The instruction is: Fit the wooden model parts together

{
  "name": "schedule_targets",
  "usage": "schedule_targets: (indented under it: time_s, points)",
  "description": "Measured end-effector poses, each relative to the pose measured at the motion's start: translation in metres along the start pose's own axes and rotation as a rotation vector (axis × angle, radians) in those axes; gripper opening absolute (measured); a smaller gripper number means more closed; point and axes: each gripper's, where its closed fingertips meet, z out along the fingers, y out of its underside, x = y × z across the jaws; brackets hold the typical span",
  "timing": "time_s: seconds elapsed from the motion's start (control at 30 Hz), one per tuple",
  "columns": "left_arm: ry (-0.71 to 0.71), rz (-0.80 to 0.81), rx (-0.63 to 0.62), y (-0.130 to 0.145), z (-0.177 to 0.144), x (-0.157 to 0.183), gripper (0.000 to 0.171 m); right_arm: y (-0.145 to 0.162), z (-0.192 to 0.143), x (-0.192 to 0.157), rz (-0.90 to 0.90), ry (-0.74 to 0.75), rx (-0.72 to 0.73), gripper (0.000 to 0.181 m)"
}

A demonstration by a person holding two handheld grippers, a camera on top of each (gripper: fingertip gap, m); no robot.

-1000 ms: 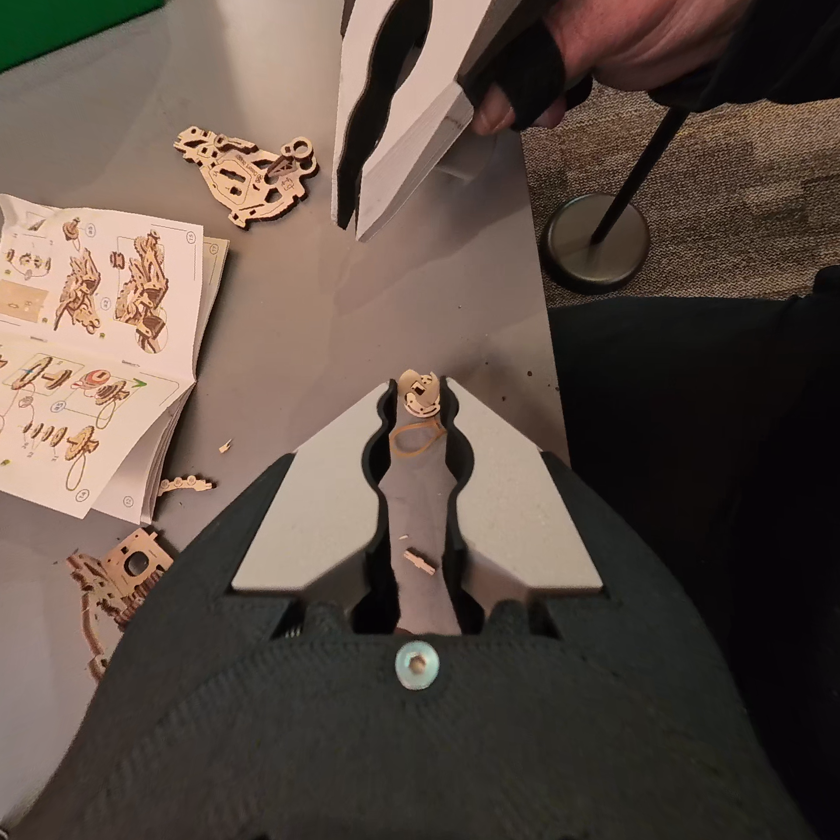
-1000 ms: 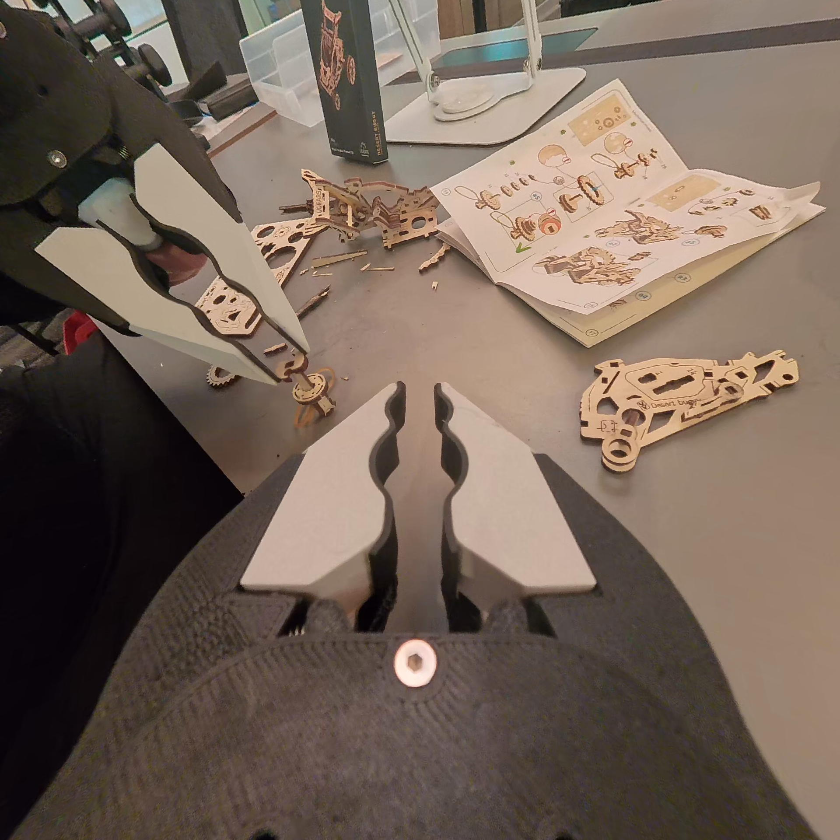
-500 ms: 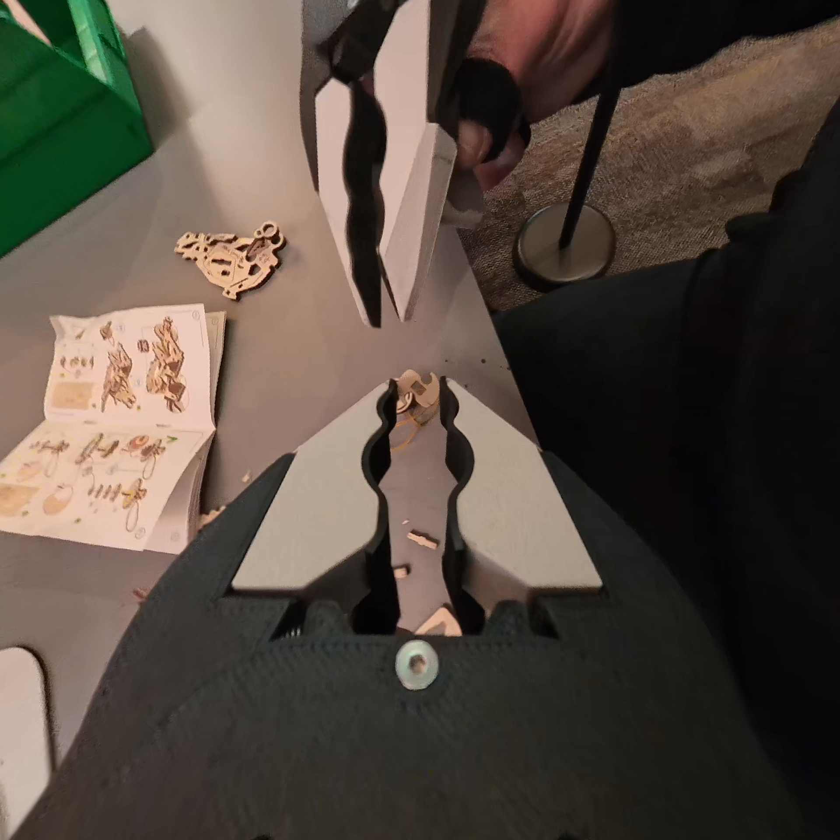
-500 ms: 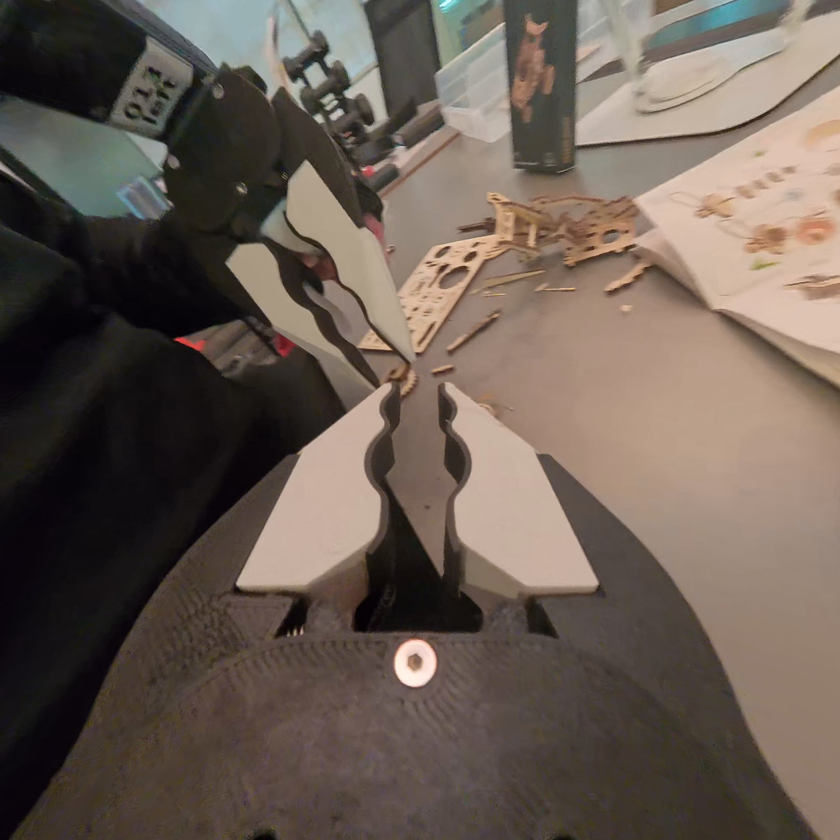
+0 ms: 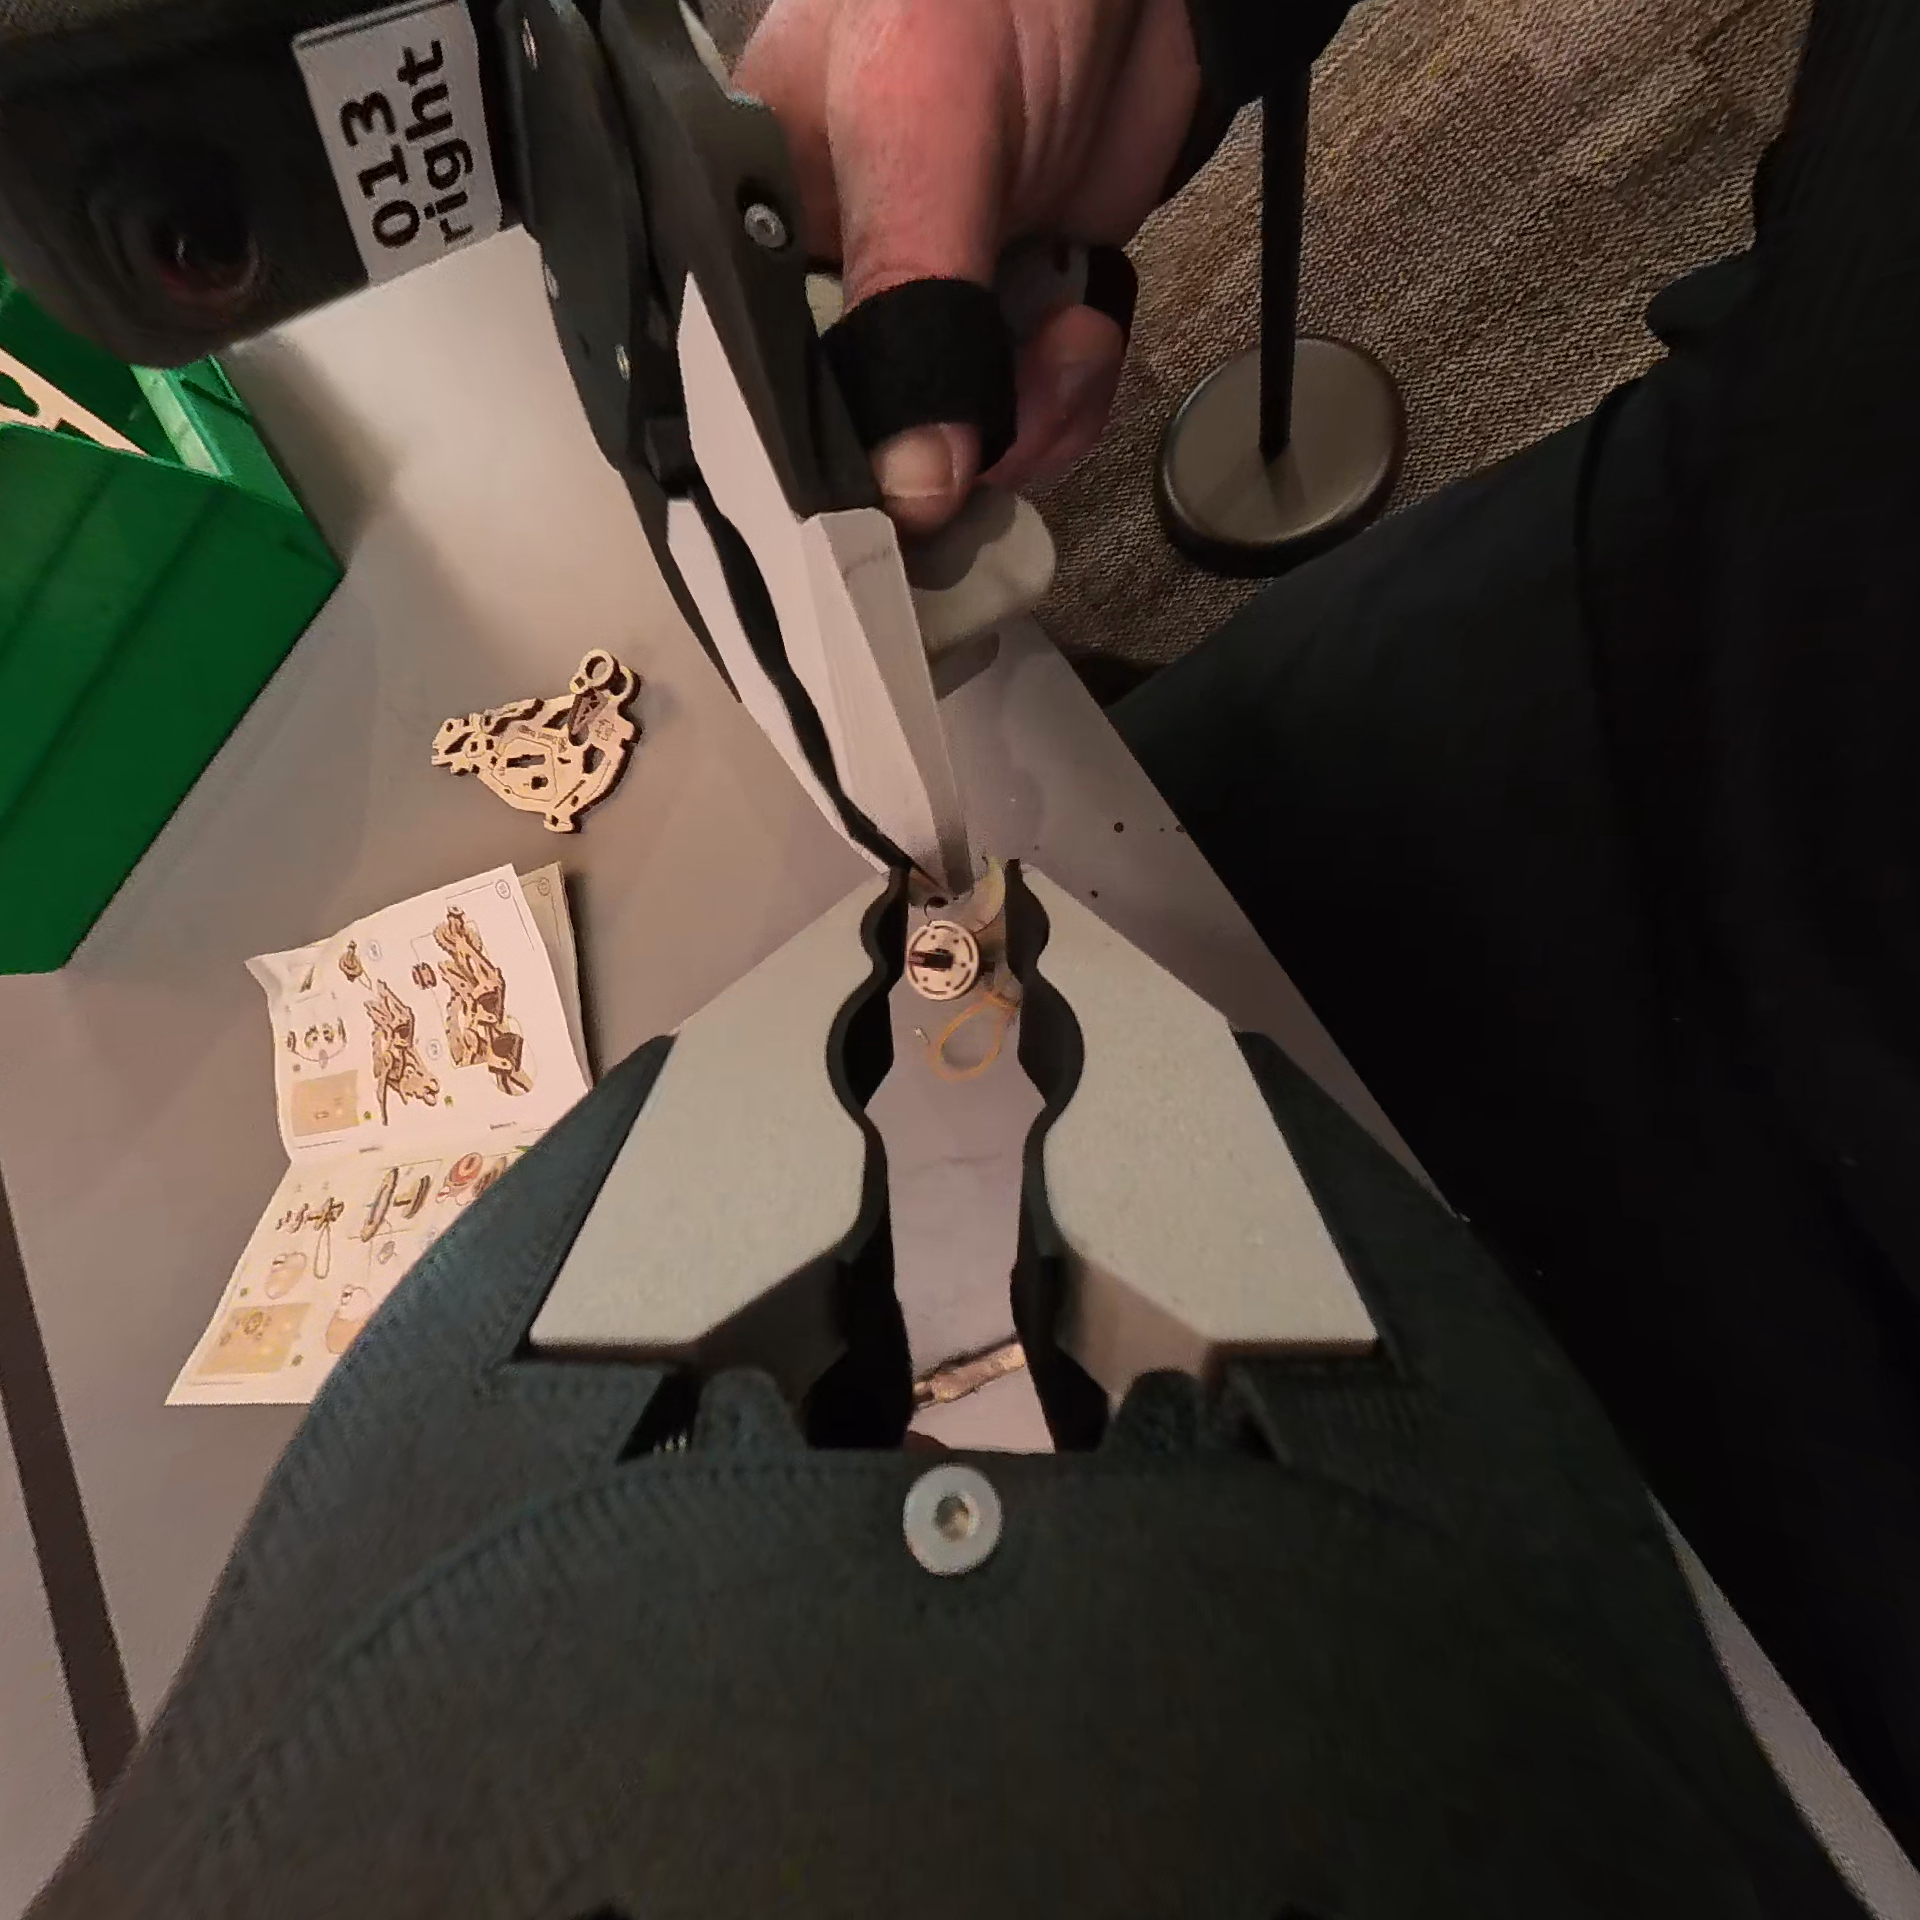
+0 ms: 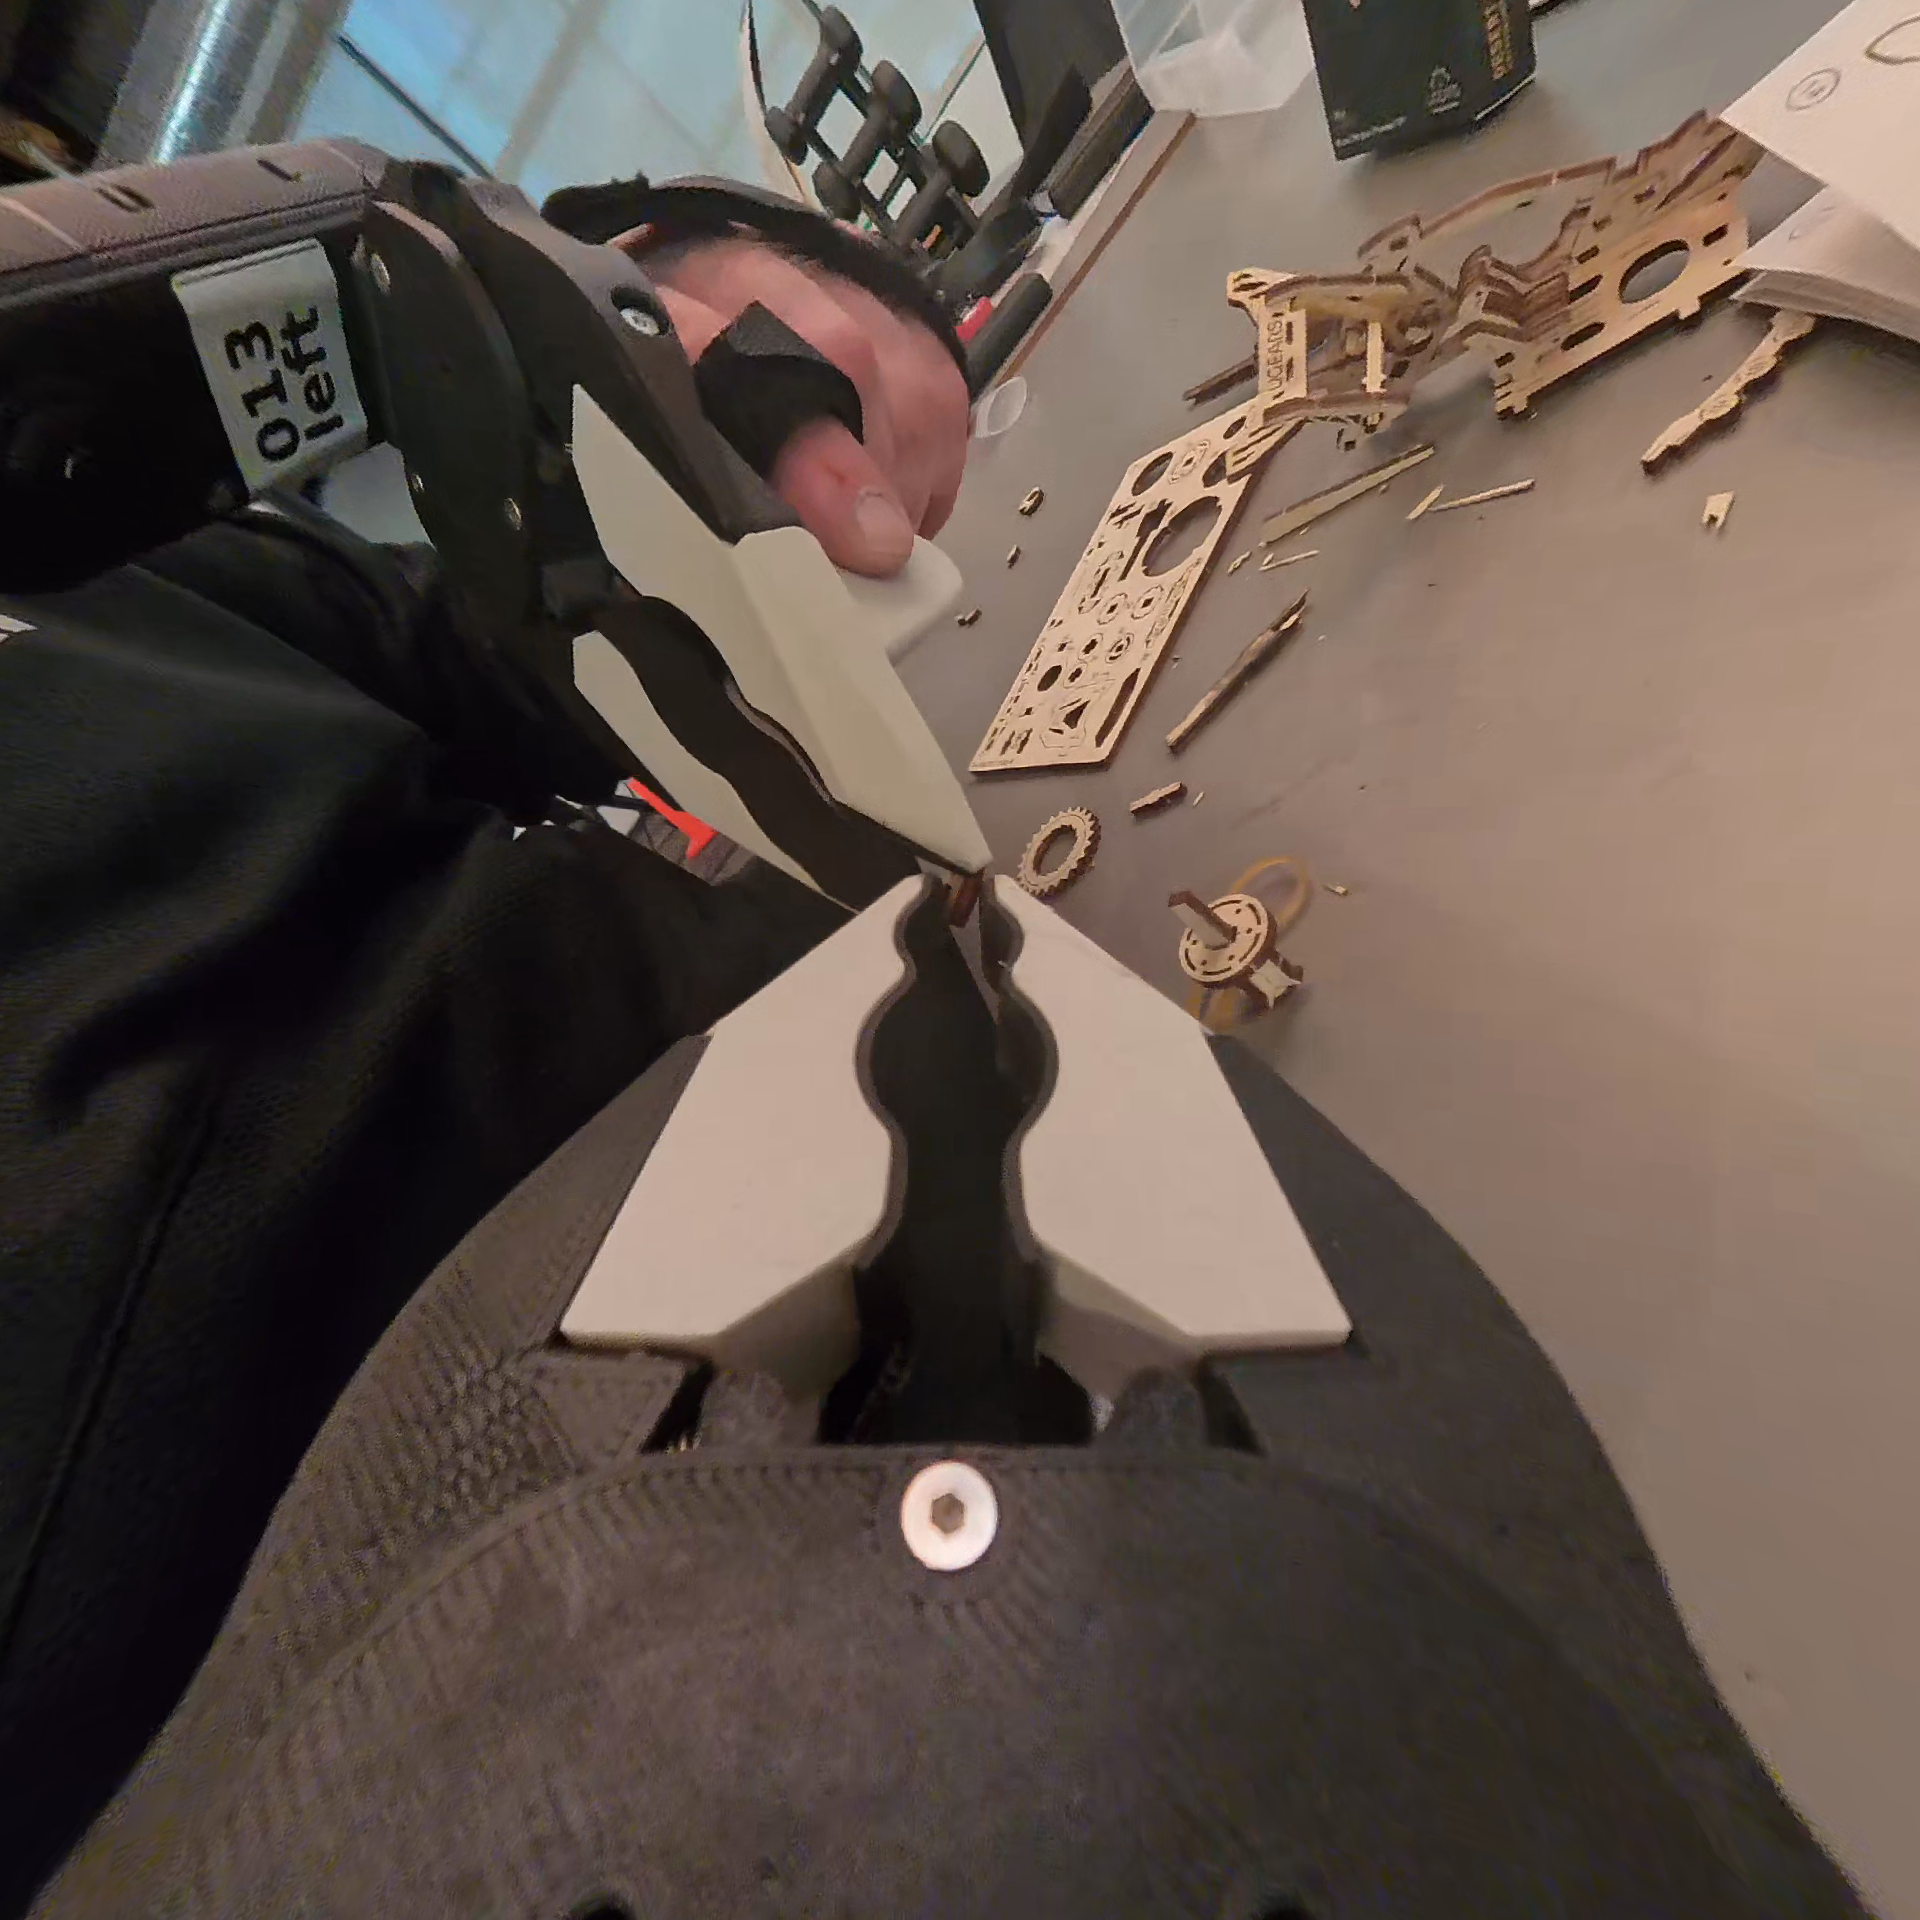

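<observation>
Tips of left gripper and right gripper meet nose to nose over the table edge, both narrowly parted around a small wooden piece, which one grips it unclear; axle-and-disc part lies just right, nearer the right gripper.

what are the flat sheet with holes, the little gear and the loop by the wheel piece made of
Sheet with holes: thin pale plywood, likely laser-cut; the cutout edges look dark. Gear: the same wood, browner teeth. Loop: thin, yellowish and floppy, probably a rubber band.
</observation>
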Motion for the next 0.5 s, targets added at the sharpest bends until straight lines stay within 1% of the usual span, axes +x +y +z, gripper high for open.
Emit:
schedule_targets:
  time_s: [0.07,0.17,0.2,0.27,0.33,0.4,0.43,0.5]
  points:
    - [-0.016,-0.008,0.007,-0.001,0.000,-0.001,0.016,-0.001,-0.001,0.000,0.021,-0.019,0.005,0.003]
    - [-0.061,-0.070,0.015,0.001,-0.002,-0.007,0.018,-0.005,-0.008,0.002,0.042,-0.045,0.029,0.001]
    - [-0.084,-0.117,0.017,0.005,-0.003,-0.010,0.020,-0.007,-0.011,0.004,0.050,-0.048,0.040,0.001]
    - [-0.101,-0.267,0.022,0.016,-0.002,-0.010,0.026,-0.007,-0.018,0.014,0.057,-0.012,0.032,0.001]
    - [-0.126,-0.414,-0.011,0.034,0.007,-0.008,0.035,-0.006,-0.022,0.022,0.063,0.013,0.020,0.001]
    - [-0.129,-0.519,-0.020,0.045,0.016,-0.001,0.038,-0.005,-0.023,0.028,0.068,0.031,0.003,0.001]
    - [-0.126,-0.564,-0.017,0.047,0.021,0.001,0.039,-0.004,-0.023,0.031,0.069,0.040,-0.010,0.001]
    - [-0.118,-0.631,0.007,0.044,0.030,0.005,0.036,-0.003,-0.020,0.034,0.080,0.046,-0.023,0.001]
